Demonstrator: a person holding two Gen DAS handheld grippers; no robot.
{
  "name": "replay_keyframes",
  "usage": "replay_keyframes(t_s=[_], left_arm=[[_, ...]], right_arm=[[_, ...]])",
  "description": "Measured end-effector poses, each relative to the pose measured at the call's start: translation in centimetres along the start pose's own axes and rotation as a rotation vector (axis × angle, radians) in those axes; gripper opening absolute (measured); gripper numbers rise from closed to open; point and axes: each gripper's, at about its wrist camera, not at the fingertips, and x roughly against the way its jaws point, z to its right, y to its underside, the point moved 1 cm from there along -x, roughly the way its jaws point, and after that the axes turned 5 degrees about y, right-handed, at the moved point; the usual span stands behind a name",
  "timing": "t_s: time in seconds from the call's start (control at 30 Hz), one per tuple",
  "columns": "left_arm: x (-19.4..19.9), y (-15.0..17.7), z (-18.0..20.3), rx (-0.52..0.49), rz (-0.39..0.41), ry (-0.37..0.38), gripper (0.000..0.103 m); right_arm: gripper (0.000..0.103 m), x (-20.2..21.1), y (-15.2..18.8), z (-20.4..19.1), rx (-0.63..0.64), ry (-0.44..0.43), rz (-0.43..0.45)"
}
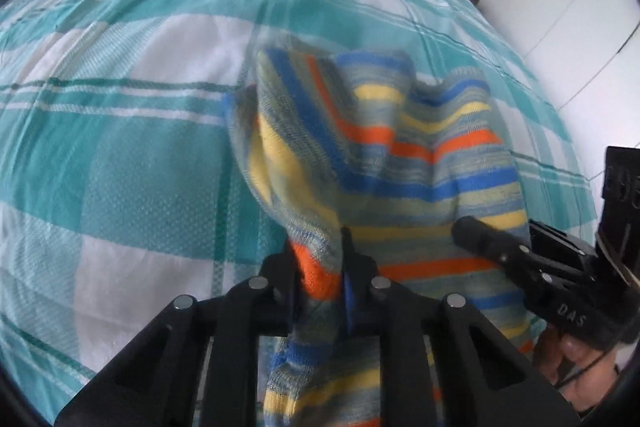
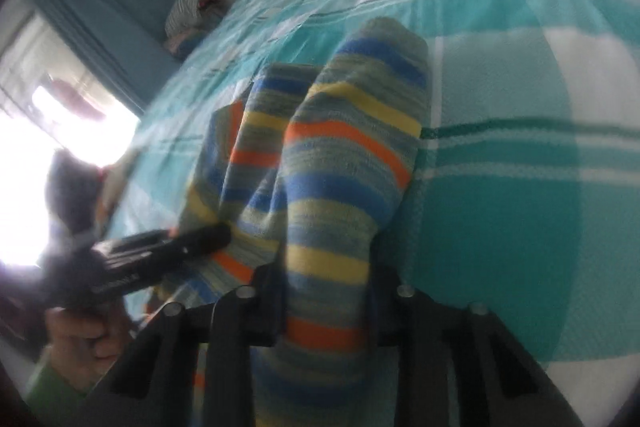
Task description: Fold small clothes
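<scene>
The left gripper [image 1: 320,267] is pinched nearly shut on a bunched edge of the small knitted garment [image 1: 400,155] striped in blue, orange, yellow and grey-green, and the right gripper [image 2: 326,291] is closed on a thicker fold of the same cloth. It hangs between them, over the teal-and-white checked bedspread [image 1: 140,155]. No finished fold shows, so the folding looks barely begun; no container is visible.
</scene>
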Motion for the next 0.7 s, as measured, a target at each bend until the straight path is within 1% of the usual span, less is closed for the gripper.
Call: replay_keyframes(t_s=[0.03, 0.07, 0.13, 0.2, 0.27, 0.3, 0.33, 0.37, 0.4, 0.43, 0.5, 0.57, 0.6, 0.63, 0.7], left_arm=[[0.9, -0.1, 0.6, -0.016, 0.025, 0.002, 0.015], [1.9, -0.3, 1.2, -0.029, 0.051, 0.016, 0.015], [4.1, -1.0, 2.5, -0.040, 0.109, 0.057, 0.015], [5.7, -1.6, 4.0, -0.052, 0.148, 0.095, 0.016], [5.7, -2.0, 5.7, -0.079, 0.154, 0.092, 0.028], [4.9, -1.9, 6.3, -0.092, 0.133, 0.065, 0.054], [3.8, -1.6, 6.7, -0.101, 0.106, 0.002, 0.080], [3.1, -1.3, 6.8, -0.109, 0.101, -0.063, 0.084], [2.6, -0.4, 6.9, -0.122, 0.107, -0.134, 0.083], [2.5, 0.4, 6.9, -0.137, 0.112, -0.188, 0.083], [3.2, 2.5, 7.2, -0.168, 0.141, -0.274, 0.084], [4.9, 4.4, 7.8, -0.187, 0.192, -0.340, 0.093], [6.1, 5.3, 8.3, -0.197, 0.229, -0.361, 0.100], [7.3, 6.2, 8.9, -0.210, 0.273, -0.378, 0.101], [9.6, 7.6, 10.2, -0.237, 0.328, -0.415, 0.101]], right_arm=[[0.025, 1.1, -0.2, -1.1, 0.033, 0.017, 0.033], [0.024, 2.4, -0.4, -1.8, 0.053, 0.014, 0.065], [0.024, 5.5, -0.9, -2.8, 0.081, -0.004, 0.135], [0.024, 8.8, -1.5, -3.1, 0.092, -0.003, 0.201], [0.024, 10.5, -2.2, -2.4, 0.088, 0.005, 0.230], [0.025, 11.0, -2.4, -1.7, 0.073, 0.017, 0.233], [0.033, 11.1, -2.3, -0.3, 0.043, 0.033, 0.220], [0.056, 10.7, -2.3, 1.0, 0.017, 0.060, 0.192], [0.074, 10.0, -1.9, 3.0, -0.019, 0.129, 0.149], [0.096, 10.0, -1.1, 4.3, -0.039, 0.182, 0.130], [0.096, 11.0, 0.9, 6.0, -0.034, 0.268, 0.125], [0.096, 12.9, 3.0, 6.0, 0.007, 0.359, 0.148], [0.096, 14.1, 4.0, 5.5, 0.026, 0.409, 0.162], [0.096, 15.1, 4.7, 5.1, 0.037, 0.437, 0.175], [0.096, 17.7, 6.2, 3.6, 0.060, 0.471, 0.210]])
